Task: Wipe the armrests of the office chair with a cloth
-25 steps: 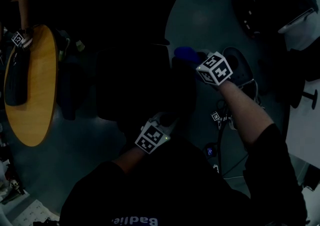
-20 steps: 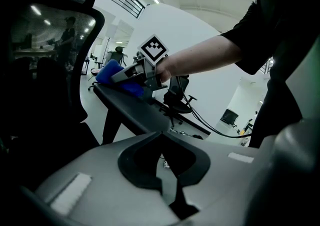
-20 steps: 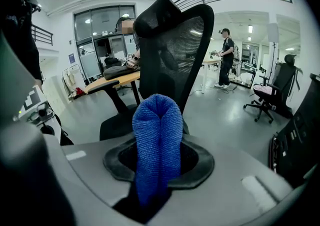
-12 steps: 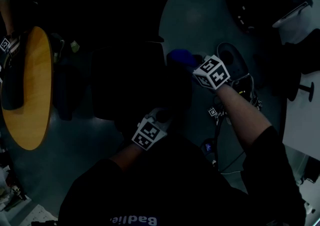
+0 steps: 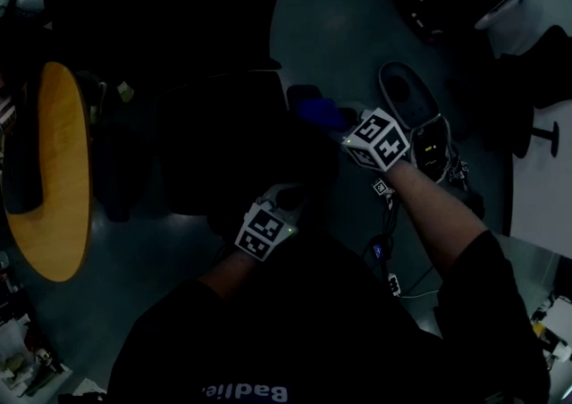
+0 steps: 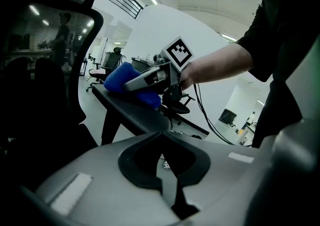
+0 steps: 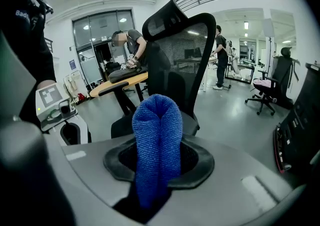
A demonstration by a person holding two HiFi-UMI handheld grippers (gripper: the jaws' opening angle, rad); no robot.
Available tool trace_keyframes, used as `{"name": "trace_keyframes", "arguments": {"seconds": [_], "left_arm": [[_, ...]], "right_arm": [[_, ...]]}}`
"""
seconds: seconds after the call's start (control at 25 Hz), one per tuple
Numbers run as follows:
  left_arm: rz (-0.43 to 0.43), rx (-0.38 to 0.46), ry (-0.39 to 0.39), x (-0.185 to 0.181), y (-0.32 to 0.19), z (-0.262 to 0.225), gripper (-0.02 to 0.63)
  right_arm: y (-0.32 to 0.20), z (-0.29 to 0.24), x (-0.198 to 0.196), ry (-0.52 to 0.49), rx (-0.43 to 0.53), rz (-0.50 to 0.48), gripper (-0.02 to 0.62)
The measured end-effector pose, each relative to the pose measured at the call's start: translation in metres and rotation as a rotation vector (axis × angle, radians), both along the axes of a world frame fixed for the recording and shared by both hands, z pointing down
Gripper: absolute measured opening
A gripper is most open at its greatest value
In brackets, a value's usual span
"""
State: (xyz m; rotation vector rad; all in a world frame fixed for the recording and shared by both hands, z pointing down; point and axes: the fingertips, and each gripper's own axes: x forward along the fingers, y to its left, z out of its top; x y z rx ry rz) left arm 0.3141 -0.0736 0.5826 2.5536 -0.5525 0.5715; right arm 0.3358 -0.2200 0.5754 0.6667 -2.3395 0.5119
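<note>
- A round wooden table (image 5: 55,170) sits at 9 o'clock in the head view.
- The office chair (image 5: 223,138), very dark, fills the middle.
- The left gripper (image 5: 288,199), at 5 o'clock of the chair's seat, has its jaws pressed together with nothing between them.
- The armrest (image 6: 131,113) is a dark bar on the chair's 3 o'clock side. The blue cloth (image 6: 121,78) rests on its top.
- The right gripper (image 5: 338,122), at 4 o'clock of the cloth, has its jaws clamped on a fold of it.

Right tongs (image 7: 159,170) clamping blue cloth (image 7: 157,140), office chair (image 7: 177,45) behind
</note>
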Motion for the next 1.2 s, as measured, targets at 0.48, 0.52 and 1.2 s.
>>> {"name": "trace_keyframes", "arguments": {"seconds": [0.48,0.52,1.2], "left_arm": [[0.03,-0.001,0.012,-0.006,0.001,0.003,0.017],[0.032,0.0,0.013,-0.008,0.002,0.003,0.017],[0.055,0.004,0.025,-0.01,0.002,0.005,0.017]], "right_arm": [[0.045,-0.001,-0.005,-0.042,-0.027,0.051,0.129],[0.05,0.0,-0.007,-0.046,-0.028,0.054,0.129],[0.117,-0.003,-0.018,-0.156,-0.101,0.182,0.127]]}}
